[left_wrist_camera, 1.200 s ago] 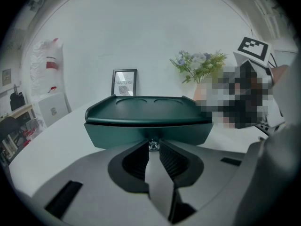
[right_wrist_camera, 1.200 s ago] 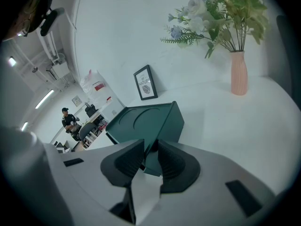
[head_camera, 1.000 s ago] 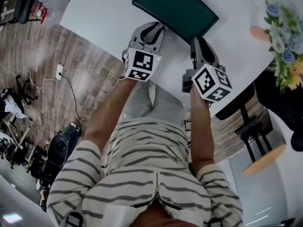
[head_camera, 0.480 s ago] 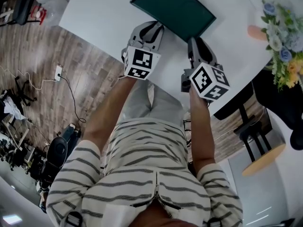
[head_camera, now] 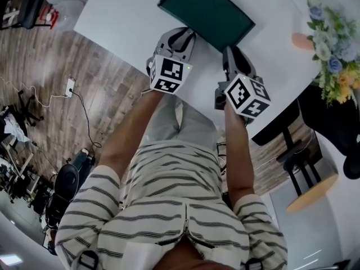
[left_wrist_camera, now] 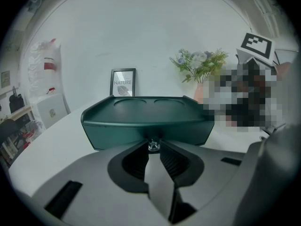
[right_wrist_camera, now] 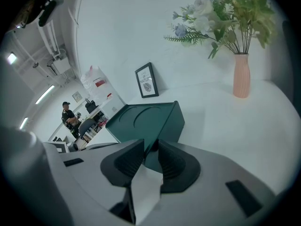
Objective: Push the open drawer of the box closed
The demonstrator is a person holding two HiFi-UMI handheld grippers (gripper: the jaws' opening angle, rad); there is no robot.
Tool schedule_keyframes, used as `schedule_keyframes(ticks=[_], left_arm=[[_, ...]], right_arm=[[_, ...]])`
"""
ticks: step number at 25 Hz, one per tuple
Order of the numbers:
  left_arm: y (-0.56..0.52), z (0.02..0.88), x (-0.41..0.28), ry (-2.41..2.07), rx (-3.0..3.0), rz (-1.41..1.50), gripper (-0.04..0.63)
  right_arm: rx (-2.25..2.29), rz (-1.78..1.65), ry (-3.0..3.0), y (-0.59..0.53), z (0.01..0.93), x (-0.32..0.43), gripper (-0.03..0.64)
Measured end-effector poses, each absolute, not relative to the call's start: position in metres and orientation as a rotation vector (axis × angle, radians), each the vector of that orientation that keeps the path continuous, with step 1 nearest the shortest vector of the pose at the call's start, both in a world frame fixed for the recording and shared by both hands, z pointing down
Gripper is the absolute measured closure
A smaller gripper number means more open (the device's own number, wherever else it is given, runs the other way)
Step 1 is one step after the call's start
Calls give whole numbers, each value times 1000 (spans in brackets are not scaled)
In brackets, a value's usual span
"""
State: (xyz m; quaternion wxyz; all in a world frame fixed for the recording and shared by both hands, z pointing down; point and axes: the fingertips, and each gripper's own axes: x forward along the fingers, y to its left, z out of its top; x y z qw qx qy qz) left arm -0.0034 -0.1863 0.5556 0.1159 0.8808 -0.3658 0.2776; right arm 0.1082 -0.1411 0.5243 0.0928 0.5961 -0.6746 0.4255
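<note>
probably light, rigid and skiddy, the green box (head_camera: 207,13) is sitting by the near edge of the white table (head_camera: 124,16), where the left gripper (left_wrist_camera: 154,142), jaws just opening, is loosely straddling the drawer knob (left_wrist_camera: 153,146), the likeliest pushing spot, and the right gripper (right_wrist_camera: 151,141), jaws spread, is flanking a corner.

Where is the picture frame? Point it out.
In the left gripper view the picture frame stands on the table behind the green box, left of the pink flower vase.

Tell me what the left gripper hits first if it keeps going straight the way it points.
The small clear knob on the front of the green box, sitting right at the left gripper jaw tips; whether they touch it is unclear.
</note>
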Motion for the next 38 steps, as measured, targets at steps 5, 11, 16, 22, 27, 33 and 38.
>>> schedule_keyframes(ticks=[5, 11, 16, 22, 27, 33, 38], left_arm=[[-185, 555, -4, -1077, 2587, 846, 516], [-178, 539, -6, -1096, 2584, 828, 515], [-168, 524, -8, -1111, 2599, 819, 532], [-154, 492, -11, -1138, 2596, 771, 594], [-141, 468, -19, -1149, 2584, 722, 594], [-124, 445, -29, -1207, 2559, 668, 594], [-108, 419, -33, -1238, 2585, 632, 594]], right_arm=[[1749, 1242, -1989, -142, 525, 108, 508], [1747, 1236, -1982, -139, 522, 111, 506], [1740, 1234, -1963, -139, 523, 110, 506], [1738, 1239, -1938, -142, 522, 113, 506], [1741, 1236, -1965, -136, 507, 112, 512], [1781, 1164, -2039, -122, 470, 109, 570], [1785, 1062, -2116, -108, 436, 99, 607]])
